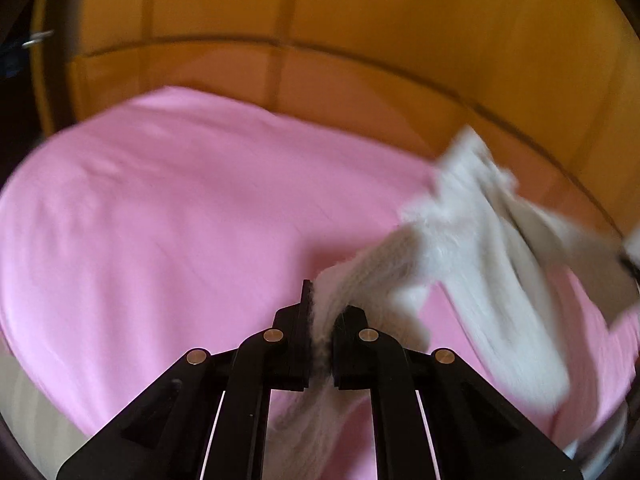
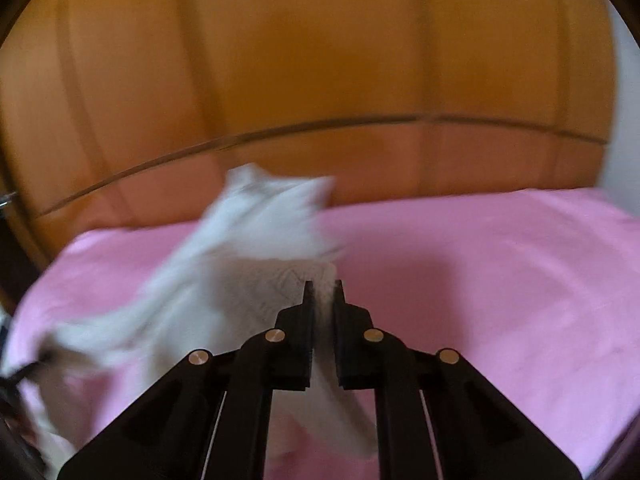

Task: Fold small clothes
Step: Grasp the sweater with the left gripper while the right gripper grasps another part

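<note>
My left gripper (image 1: 320, 308) and right gripper (image 2: 323, 300) are each clenched on an edge of the white garment (image 1: 460, 232), holding it stretched between them above the pink bed sheet (image 1: 180, 208) so I can lay it flat for folding

Home bedroom. Bed (image 1: 160, 208) spread with plain pink sheet (image 2: 500, 272), filling lower part of both views. Tall wooden wardrobe (image 2: 320, 60) in warm orange-brown close behind bed, panel seams and horizontal groove running across fronts. Metal handle (image 1: 37, 39) at far left edge. Strip of pale wall (image 2: 624, 92) at right. Small white knitted garment (image 1: 472, 216) lifted over sheet, blurred.
</note>
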Demonstrator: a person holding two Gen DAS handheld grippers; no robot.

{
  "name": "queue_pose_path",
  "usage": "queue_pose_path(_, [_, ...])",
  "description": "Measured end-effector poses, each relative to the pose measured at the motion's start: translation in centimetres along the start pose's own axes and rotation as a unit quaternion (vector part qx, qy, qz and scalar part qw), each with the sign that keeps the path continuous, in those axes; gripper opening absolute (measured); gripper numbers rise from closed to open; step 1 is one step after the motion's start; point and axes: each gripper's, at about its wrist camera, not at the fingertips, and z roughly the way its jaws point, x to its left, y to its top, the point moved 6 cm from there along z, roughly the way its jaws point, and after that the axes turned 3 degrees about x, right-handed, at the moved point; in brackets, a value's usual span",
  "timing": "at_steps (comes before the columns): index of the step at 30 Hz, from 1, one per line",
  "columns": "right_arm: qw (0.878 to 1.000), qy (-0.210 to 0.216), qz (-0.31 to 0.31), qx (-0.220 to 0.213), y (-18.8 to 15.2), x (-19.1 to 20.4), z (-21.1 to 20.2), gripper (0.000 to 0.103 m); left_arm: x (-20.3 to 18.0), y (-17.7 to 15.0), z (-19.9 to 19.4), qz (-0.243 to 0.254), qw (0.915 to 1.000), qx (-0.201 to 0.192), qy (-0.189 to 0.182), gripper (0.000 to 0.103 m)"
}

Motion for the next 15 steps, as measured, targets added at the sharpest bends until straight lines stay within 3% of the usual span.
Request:
queue_pose_path(2, [0.997, -0.075, 0.016, -0.005, 2.2, -4.9, 1.5, 0.007, 2.7, 3.4, 0.4, -0.023, 0.9991, -0.018, 0.031, 0.006])
queue_pose_path(5, [0.986, -0.153, 0.061, 0.007, 4.4, -11.3, 4.0, 0.007, 6.7, 8.7, 1.0, -0.07, 0.9935, -0.037, 0.081, 0.006])
queue_pose_path(7, [0.979, -0.186, 0.088, 0.018, 5.1, -14.2, 5.4, 0.009, 7.4, 11.0, 1.8, -0.076, 0.9915, -0.037, 0.099, 0.009])
queue_pose_path(8, [0.975, -0.193, 0.103, 0.025, 5.3, -15.5, 6.2, 0.018, 7.2, 12.2, 2.6, -0.079, 0.99, -0.038, 0.11, 0.013])
queue_pose_path(9, [0.973, -0.199, 0.114, 0.024, 5.4, -16.2, 6.5, 0.05, 7.0, 13.0, 2.8, -0.078, 0.9888, -0.043, 0.119, 0.029])
queue_pose_path(10, [0.972, -0.201, 0.123, 0.019, 5.3, -16.6, 6.5, 0.062, 6.7, 13.2, 2.5, -0.074, 0.9883, -0.053, 0.123, 0.057])
queue_pose_path(11, [0.971, -0.198, 0.131, 0.012, 5.1, -16.7, 6.3, 0.063, 6.4, 13.0, 1.8, -0.07, 0.9872, -0.067, 0.126, 0.07])
queue_pose_path(12, [0.974, -0.184, 0.13, 0.016, 4.7, -16.3, 6.1, 0.063, 5.8, 12.9, 1.6, -0.07, 0.9871, -0.08, 0.121, 0.077])
queue_pose_path(15, [0.99, -0.081, 0.11, 0.044, 2.1, -11.9, 5.9, 0.061, 2.9, 10.8, 1.9, -0.056, 0.9948, -0.062, 0.059, 0.076])
